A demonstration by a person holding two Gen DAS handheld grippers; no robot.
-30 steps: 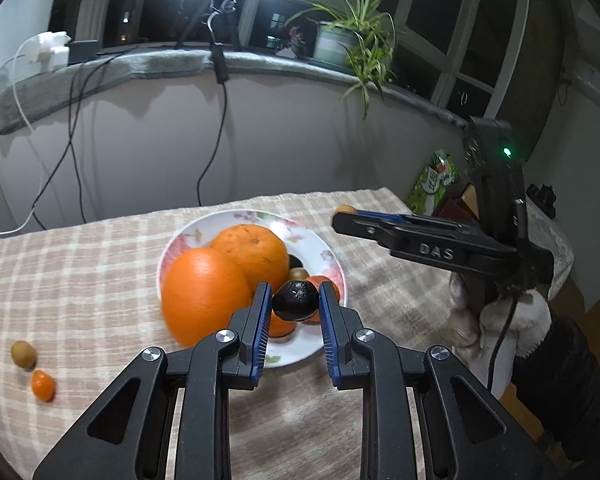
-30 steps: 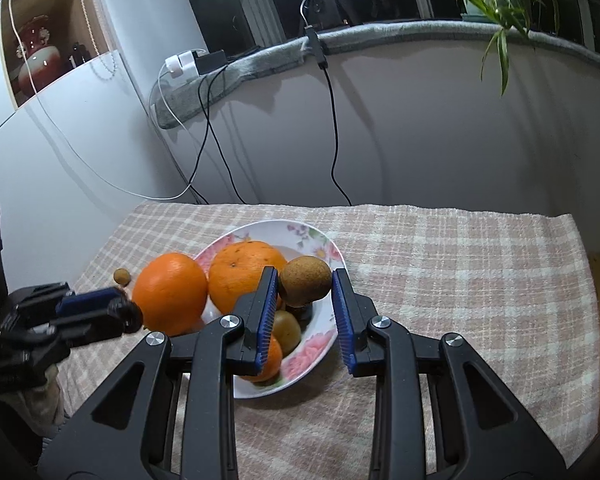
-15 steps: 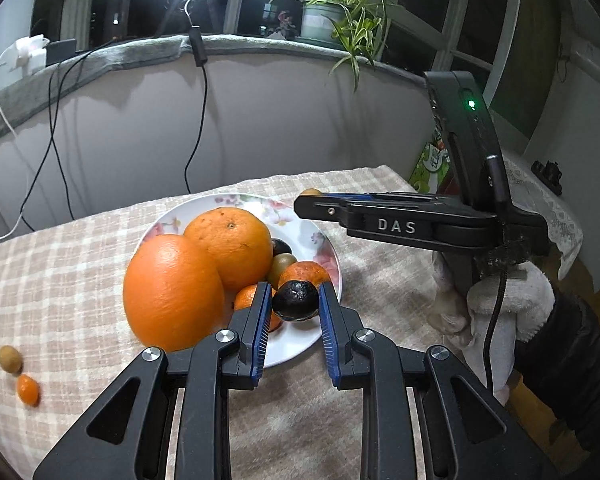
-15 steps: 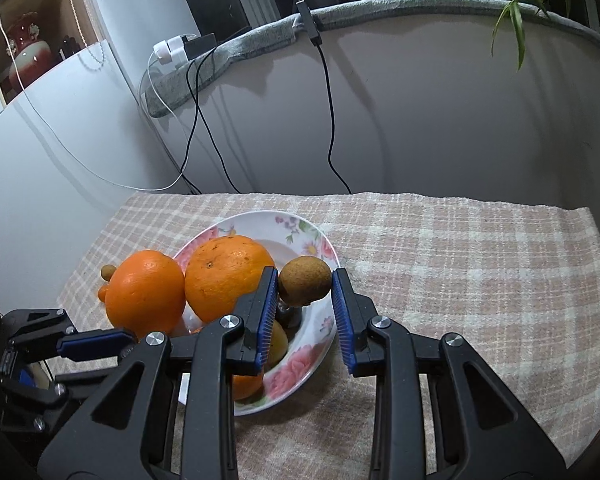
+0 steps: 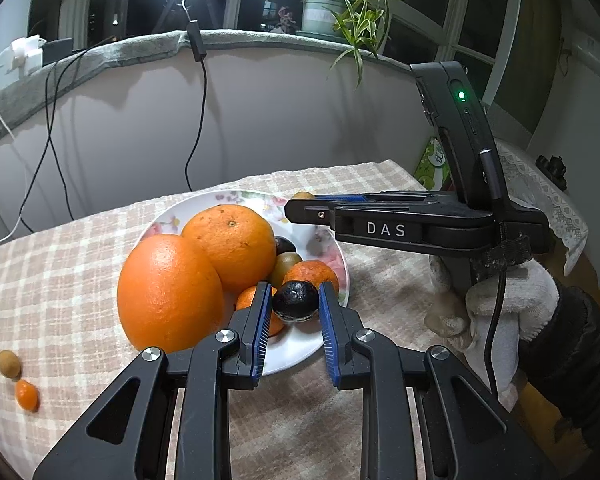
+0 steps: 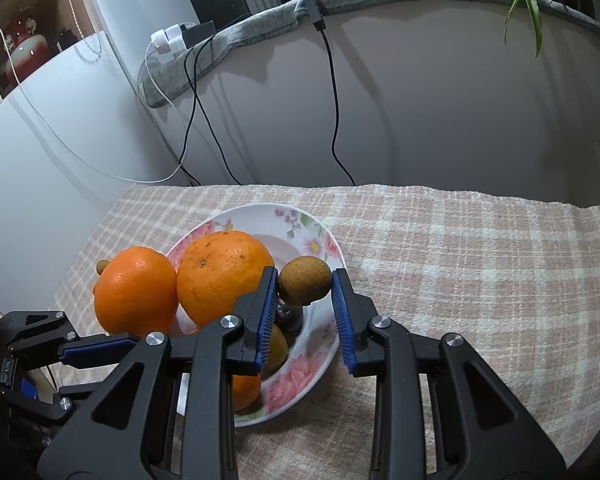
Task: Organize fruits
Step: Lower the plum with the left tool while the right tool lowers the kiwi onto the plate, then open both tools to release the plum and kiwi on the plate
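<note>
The left gripper (image 5: 293, 306) is pinching a small dark fruit (image 5: 295, 300) over the plate (image 5: 300, 344), the right gripper (image 6: 305, 284) squeezing a light brown fruit (image 6: 305, 280) across its middle, both probably soft.

place: home, lived-in room | signs: checked tablecloth (image 6: 460, 248) under flowered plate (image 6: 300, 216); behind plate, windowsill (image 5: 140, 50) with potted plant (image 5: 332, 12), charger (image 5: 26, 52)
</note>
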